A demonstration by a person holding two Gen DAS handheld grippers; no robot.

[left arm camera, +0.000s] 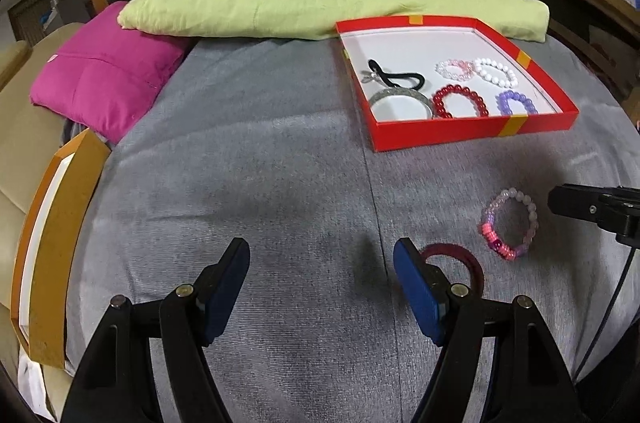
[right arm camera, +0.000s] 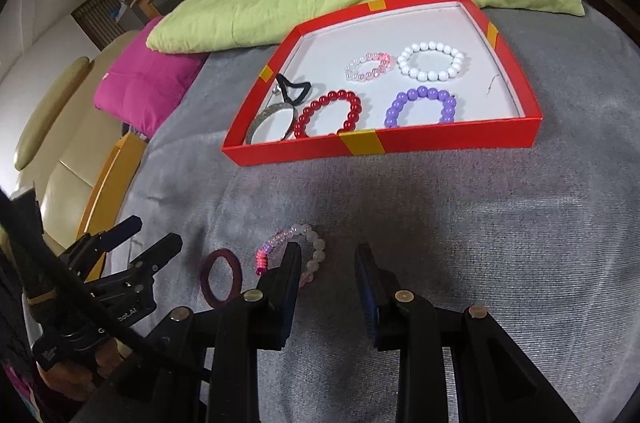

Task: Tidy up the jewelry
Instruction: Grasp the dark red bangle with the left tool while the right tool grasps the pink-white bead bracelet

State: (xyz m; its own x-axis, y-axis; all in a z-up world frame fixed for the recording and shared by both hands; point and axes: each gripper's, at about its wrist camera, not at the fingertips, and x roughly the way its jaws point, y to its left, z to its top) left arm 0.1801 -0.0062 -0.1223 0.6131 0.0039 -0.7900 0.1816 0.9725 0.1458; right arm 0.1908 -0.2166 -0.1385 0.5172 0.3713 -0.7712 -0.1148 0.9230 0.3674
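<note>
Jewelry mostly sits already in the red box [right arm camera: 516, 133] at the far right of the grey blanket [left arm camera: 240, 163]: red, purple, white and pale pink bead bracelets, a silver bangle and a black hair tie. Two pieces lie loose on the blanket, near me: the pink-and-lilac bead bracelet [left arm camera: 509, 223] and, just to its left, the dark red ring band [right arm camera: 221, 276]. I judge the bead bracelet the next pick; it lies flat as a loop, right in front of my right gripper [right arm camera: 328, 263], whose left finger covers part of it, so the right is nearer. That gripper stands moderately open, holding nothing, offset a little right of the loop. My left gripper [left arm camera: 322, 263] is wide open and empty, its right finger just beside the ring band, partly hiding it.
</note>
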